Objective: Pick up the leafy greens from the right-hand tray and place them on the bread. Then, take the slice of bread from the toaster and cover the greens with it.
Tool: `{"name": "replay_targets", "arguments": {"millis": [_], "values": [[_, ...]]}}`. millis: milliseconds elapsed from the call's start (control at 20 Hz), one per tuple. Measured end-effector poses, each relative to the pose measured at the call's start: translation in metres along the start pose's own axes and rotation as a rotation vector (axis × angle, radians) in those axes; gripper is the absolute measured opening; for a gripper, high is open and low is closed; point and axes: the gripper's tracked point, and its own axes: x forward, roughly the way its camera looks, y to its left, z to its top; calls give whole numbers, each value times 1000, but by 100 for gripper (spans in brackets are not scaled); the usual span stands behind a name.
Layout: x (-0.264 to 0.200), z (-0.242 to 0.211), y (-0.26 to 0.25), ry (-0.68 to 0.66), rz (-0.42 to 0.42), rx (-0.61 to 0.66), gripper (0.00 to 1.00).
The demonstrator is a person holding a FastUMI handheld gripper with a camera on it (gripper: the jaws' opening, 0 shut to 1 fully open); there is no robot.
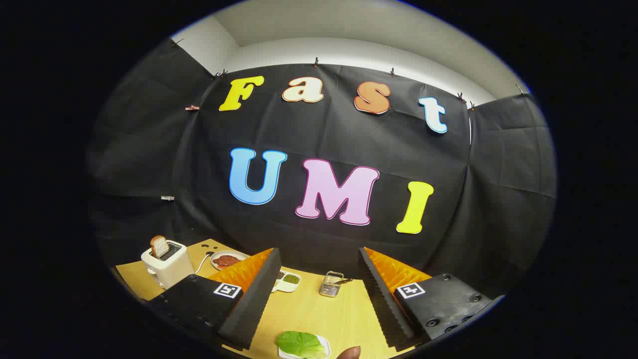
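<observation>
At the tabletop's point(319, 314) near edge the leafy greens point(300, 343) lie on a white tray point(325, 343), just ahead of the tool point(319, 269), whose fingers are spread wide and empty; pickup comes first, needing a descent. At the far left corner, bread point(159, 246) stands in the toaster point(167, 268)

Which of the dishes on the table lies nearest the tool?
The white tray holding the leafy greens: it sits between the open tool's fingers. The sauce plate by the toaster and the divided dish lie beyond.
</observation>
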Motion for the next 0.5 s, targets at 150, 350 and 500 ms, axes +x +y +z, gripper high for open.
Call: {"name": "replay_targets", "arguments": {"millis": [150,350,500], "values": [[1,3,0,-7,4,-12,97],[-6,1,-3,-2,-5,-23,97],[-12,5,-9,-6,-25,-25,97]]}}
